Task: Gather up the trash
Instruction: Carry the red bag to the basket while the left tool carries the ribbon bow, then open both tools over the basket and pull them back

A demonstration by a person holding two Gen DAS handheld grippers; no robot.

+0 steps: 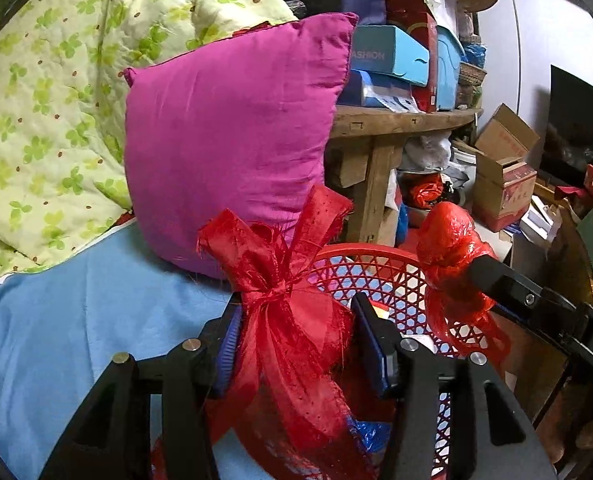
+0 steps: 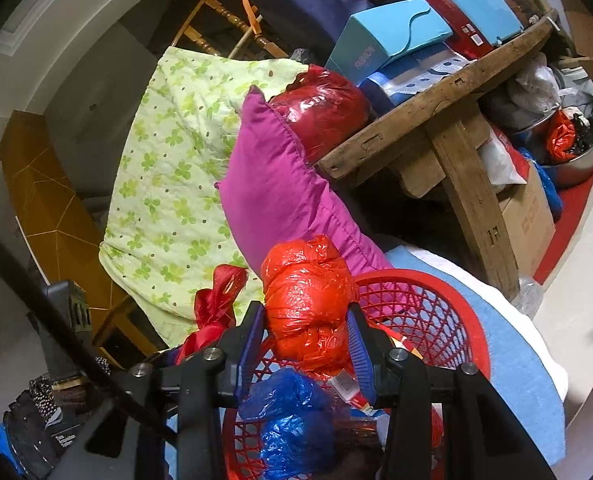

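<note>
The left hand-held gripper [image 1: 296, 320] stands partly open with the red ribbon bow [image 1: 284, 280] between its 2 fingers; the left pad touches it, while the right pad looks clear. The right hand-held gripper [image 2: 308, 328] is clamped on a knotted red plastic bag [image 2: 308, 300], held over the red basket [image 2: 436, 300]. A blue plastic bag [image 2: 288, 420] lies inside. The basket sits on the bed's blue sheet [image 1: 96, 320] beside a magenta pillow [image 1: 232, 128].

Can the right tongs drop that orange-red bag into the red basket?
Probably yes. The right tongs grip the knotted bag right over the red basket, whose open top holds only a blue bag and scraps.
</note>
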